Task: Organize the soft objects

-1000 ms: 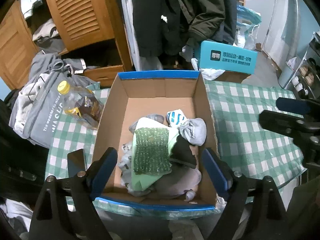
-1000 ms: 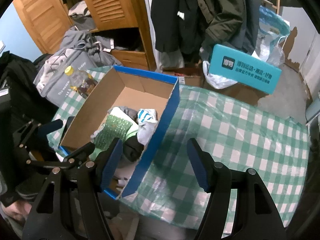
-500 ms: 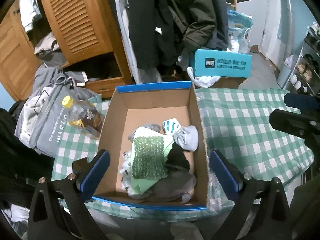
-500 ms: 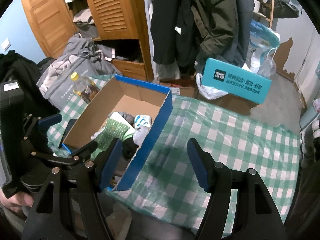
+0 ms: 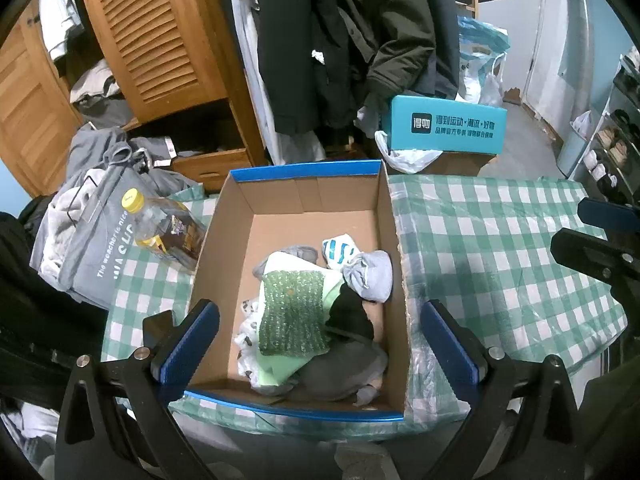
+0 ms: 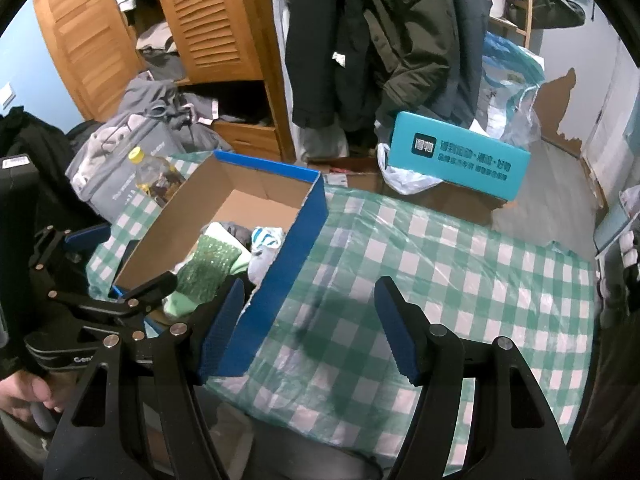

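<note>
Two grippers hang wide and empty: the left gripper (image 5: 320, 344) above the cardboard box (image 5: 308, 200), the right gripper (image 6: 310, 332) over the checked tablecloth (image 6: 440, 264) at the box's three o'clock. The soft things lie heaped in the box's six o'clock end. The green knobbly cloth (image 5: 292, 312) on top looks light and limp; I would pinch a raised fold or free edge. At its two o'clock sits a balled grey sock (image 5: 370, 270), beside a striped sock (image 5: 338, 250).
</note>
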A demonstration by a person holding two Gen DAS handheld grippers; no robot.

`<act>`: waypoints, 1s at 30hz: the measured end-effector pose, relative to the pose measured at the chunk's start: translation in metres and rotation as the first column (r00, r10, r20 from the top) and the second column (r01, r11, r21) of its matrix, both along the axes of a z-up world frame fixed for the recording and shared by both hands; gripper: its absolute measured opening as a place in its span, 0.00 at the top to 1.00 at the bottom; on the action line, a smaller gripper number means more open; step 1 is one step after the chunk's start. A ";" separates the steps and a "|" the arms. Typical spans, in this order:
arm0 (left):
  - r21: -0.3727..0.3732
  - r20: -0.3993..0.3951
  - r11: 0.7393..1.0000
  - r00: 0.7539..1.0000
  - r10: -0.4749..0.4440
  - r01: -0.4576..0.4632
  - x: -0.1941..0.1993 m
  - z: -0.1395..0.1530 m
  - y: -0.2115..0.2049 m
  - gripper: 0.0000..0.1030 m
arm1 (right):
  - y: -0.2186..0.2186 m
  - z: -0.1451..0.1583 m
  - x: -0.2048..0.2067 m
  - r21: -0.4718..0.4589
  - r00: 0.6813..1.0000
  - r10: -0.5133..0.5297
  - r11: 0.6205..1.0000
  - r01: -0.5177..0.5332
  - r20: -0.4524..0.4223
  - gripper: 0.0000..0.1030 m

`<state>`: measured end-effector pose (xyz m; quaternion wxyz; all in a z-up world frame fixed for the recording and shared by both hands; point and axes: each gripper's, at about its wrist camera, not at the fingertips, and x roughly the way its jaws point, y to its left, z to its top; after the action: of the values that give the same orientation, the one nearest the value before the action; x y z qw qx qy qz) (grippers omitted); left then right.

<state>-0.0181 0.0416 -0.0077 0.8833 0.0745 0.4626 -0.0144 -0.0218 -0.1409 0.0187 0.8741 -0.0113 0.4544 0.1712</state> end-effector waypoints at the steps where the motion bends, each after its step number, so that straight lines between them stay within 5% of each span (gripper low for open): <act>1: -0.001 -0.001 1.000 1.000 -0.002 0.002 0.000 0.000 0.000 0.01 | -0.001 -0.001 0.001 -0.001 1.000 -0.003 1.000 0.003 -0.001 0.35; 30: 0.003 -0.012 1.000 1.000 0.003 -0.003 -0.002 -0.003 -0.001 0.01 | -0.002 -0.005 0.001 -0.011 1.000 0.002 1.000 -0.003 -0.006 0.35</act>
<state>-0.0199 0.0403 -0.0106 0.8805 0.0749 0.4679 -0.0130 -0.0212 -0.1425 0.0138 0.8724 -0.0162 0.4580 0.1698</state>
